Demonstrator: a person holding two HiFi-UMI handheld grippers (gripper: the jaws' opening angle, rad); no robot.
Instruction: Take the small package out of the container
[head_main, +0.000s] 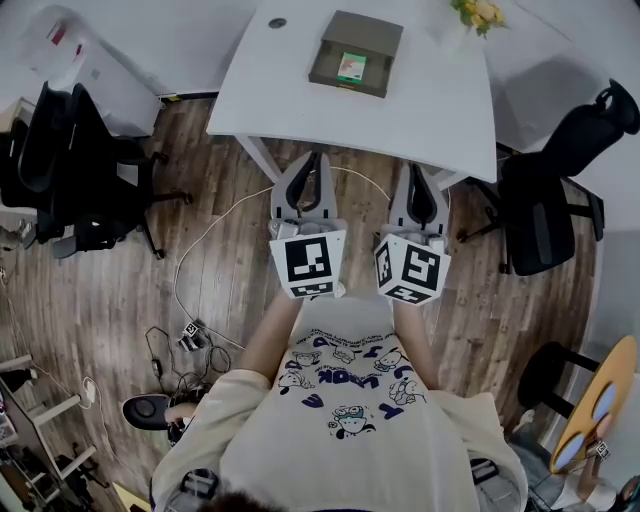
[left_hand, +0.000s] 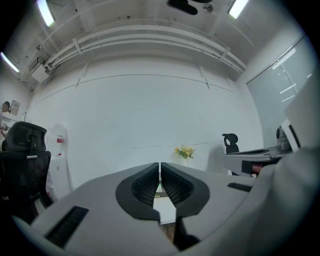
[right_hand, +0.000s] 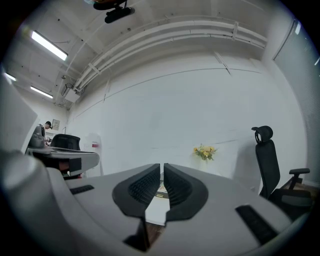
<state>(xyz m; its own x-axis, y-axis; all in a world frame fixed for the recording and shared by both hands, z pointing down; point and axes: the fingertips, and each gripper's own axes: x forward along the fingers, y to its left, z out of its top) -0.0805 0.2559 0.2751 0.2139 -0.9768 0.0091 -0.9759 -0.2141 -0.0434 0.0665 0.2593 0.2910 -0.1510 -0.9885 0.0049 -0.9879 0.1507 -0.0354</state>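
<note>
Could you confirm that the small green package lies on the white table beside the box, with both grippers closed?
Not quite: the head view shows the package inside the box, not beside it. The box stands on the table, and the left gripper and right gripper are closed.

On white rectangular table, in olive-grey flat container: small green-white package, txt too small to read. Table far edge: yellow flower bunch cut off at top.

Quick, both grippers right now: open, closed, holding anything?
Left gripper: closed, jaws together, holding nothing.
Right gripper: closed, jaws all but touching, holding nothing.
</note>
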